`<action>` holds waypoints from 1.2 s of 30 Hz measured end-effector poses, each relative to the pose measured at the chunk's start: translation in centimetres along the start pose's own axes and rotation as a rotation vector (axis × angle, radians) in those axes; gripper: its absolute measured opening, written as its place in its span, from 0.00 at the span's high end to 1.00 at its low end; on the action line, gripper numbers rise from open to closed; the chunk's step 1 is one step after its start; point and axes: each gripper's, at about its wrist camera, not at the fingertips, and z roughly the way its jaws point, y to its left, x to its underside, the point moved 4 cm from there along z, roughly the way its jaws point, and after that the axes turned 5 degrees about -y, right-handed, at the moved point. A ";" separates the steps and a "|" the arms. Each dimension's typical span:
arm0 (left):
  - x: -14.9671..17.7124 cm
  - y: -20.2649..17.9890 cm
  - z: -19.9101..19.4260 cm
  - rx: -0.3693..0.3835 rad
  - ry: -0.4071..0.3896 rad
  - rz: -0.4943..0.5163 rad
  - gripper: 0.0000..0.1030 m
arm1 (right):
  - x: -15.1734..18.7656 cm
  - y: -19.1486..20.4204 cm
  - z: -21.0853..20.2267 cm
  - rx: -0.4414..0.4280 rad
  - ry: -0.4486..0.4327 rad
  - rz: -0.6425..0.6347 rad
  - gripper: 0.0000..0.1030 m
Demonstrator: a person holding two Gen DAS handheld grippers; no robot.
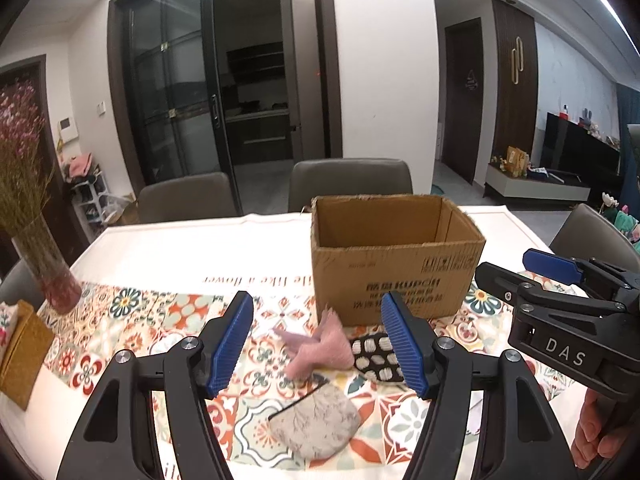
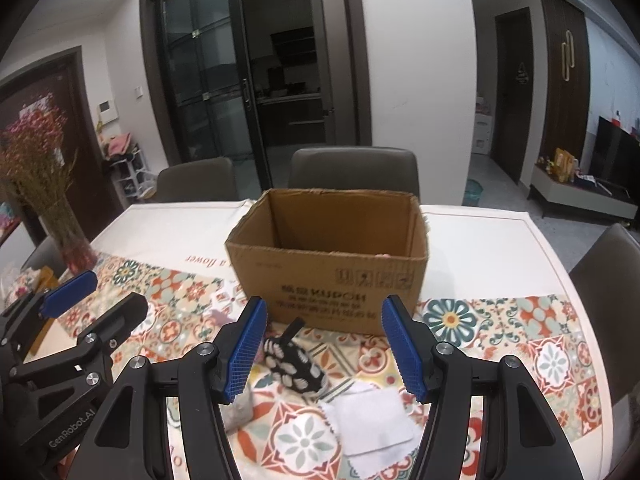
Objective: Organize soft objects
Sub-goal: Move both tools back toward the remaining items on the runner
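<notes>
An open cardboard box (image 1: 396, 264) stands on the patterned tablecloth; it also shows in the right wrist view (image 2: 332, 272). In front of it lie a pink fuzzy cloth (image 1: 320, 346), a black pouch with white spots (image 1: 374, 356) and a grey floral pouch (image 1: 316, 426). My left gripper (image 1: 318, 346) is open above the pink cloth, holding nothing. My right gripper (image 2: 324, 350) is open above the black spotted pouch (image 2: 294, 364) and a white folded cloth (image 2: 370, 420). Each gripper shows in the other's view: the right one (image 1: 560, 296), the left one (image 2: 68, 320).
A glass vase of dried pink flowers (image 1: 44, 256) stands at the table's left, beside a yellow-brown box (image 1: 22, 352). Grey chairs (image 1: 348, 184) line the far side, with another chair (image 2: 608, 296) at the right edge.
</notes>
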 end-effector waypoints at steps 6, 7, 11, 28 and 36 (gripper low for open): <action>2.1 0.1 -0.3 -0.035 0.027 0.001 0.36 | 1.4 0.6 0.8 -0.036 0.033 -0.029 0.41; 2.5 0.1 -0.3 -0.040 0.032 0.000 0.36 | 1.7 0.6 1.1 -0.041 0.041 -0.034 0.41; 3.9 -0.1 -0.3 -0.051 0.053 -0.008 0.36 | 2.9 1.1 1.9 -0.065 0.065 -0.055 0.41; 9.6 -0.3 0.9 -0.080 0.154 -0.091 0.36 | 6.7 2.0 5.1 -0.142 0.142 -0.124 0.41; 12.1 -0.9 1.8 -0.089 0.196 -0.097 0.36 | 8.3 2.5 6.7 -0.178 0.175 -0.175 0.41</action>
